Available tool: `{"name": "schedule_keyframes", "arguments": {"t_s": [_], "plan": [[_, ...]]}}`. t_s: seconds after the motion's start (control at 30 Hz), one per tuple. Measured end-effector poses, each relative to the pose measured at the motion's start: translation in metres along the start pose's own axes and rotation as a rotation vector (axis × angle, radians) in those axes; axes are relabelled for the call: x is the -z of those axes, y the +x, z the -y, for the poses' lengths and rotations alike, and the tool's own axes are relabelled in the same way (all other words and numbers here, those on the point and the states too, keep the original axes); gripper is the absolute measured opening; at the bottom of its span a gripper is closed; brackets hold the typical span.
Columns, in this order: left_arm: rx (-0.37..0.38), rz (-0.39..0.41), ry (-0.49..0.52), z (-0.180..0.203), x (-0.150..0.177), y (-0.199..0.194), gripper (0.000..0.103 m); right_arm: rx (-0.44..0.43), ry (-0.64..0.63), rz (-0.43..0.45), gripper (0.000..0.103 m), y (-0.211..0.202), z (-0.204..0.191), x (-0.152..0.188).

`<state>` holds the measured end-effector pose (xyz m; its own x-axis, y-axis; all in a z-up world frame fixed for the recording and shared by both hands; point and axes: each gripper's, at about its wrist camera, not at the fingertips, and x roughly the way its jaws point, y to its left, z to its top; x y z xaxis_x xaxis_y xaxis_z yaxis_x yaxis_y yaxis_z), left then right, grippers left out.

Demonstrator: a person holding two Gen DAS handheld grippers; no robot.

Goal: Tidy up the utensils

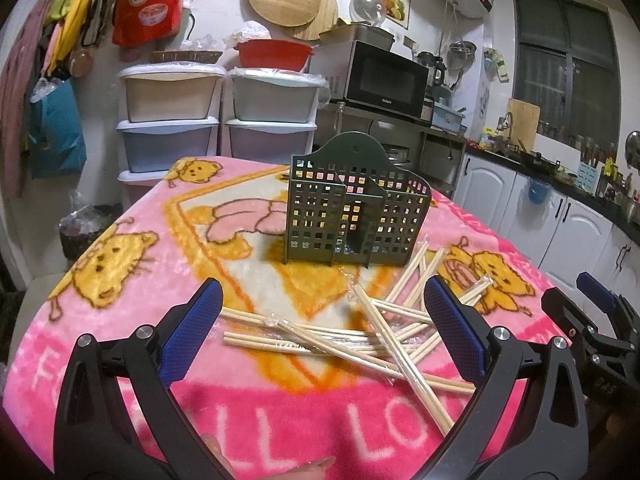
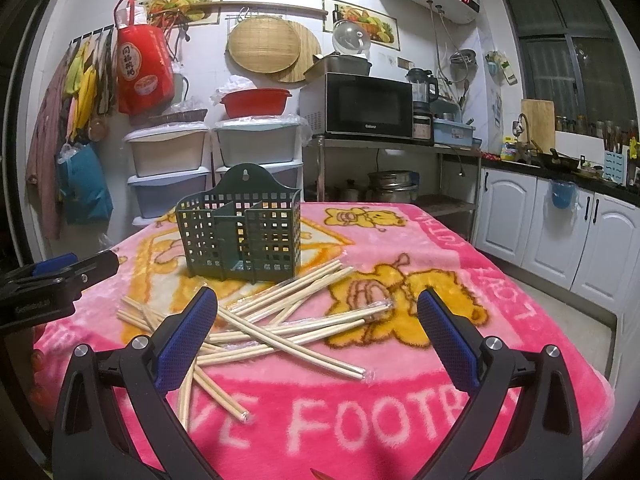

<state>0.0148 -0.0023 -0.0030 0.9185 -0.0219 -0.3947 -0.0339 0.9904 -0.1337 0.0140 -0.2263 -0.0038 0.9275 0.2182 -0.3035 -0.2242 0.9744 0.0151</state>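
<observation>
Holding both my left gripper (image 1: 322, 300) and right gripper (image 2: 316, 308) with jaws apart above scattered chopsticks (image 2: 280, 320), I note bare blanket (image 2: 500, 280) toward its right edge.

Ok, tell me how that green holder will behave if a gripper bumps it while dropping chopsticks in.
The green holder looks like thin perforated plastic, so probably light. It stands empty on the soft pink blanket, so a bump would likely slide or tip it. Its tall back panel may make it top-heavy.
</observation>
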Motion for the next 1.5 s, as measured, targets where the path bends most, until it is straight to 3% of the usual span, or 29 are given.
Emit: {"name": "schedule_keyframes", "arguments": {"t_s": [0.2, 0.67, 0.8, 1.1, 1.2, 1.5], "plan": [[0.046, -0.028, -0.028, -0.004, -0.006, 0.010, 0.093, 0.004, 0.006, -0.008, 0.097, 0.001, 0.002, 0.000], [0.111, -0.227, -0.077, -0.005, -0.023, 0.070, 0.093, 0.028, 0.059, -0.144, 0.097, 0.041, 0.036, -0.026], [0.137, -0.273, -0.069, -0.001, -0.028, 0.086, 0.093, 0.030, 0.093, -0.205, 0.097, 0.058, 0.046, -0.030], [0.190, -0.381, -0.060, 0.002, -0.032, 0.119, 0.093, -0.004, 0.209, -0.440, 0.096, 0.114, 0.073, -0.014], [0.250, -0.417, -0.091, -0.001, -0.031, 0.129, 0.093, -0.012, 0.224, -0.466, 0.087, 0.126, 0.077, -0.010], [0.268, -0.519, -0.140, -0.007, -0.028, 0.164, 0.090, -0.065, 0.332, -0.551, 0.073, 0.156, 0.094, 0.000]]}}
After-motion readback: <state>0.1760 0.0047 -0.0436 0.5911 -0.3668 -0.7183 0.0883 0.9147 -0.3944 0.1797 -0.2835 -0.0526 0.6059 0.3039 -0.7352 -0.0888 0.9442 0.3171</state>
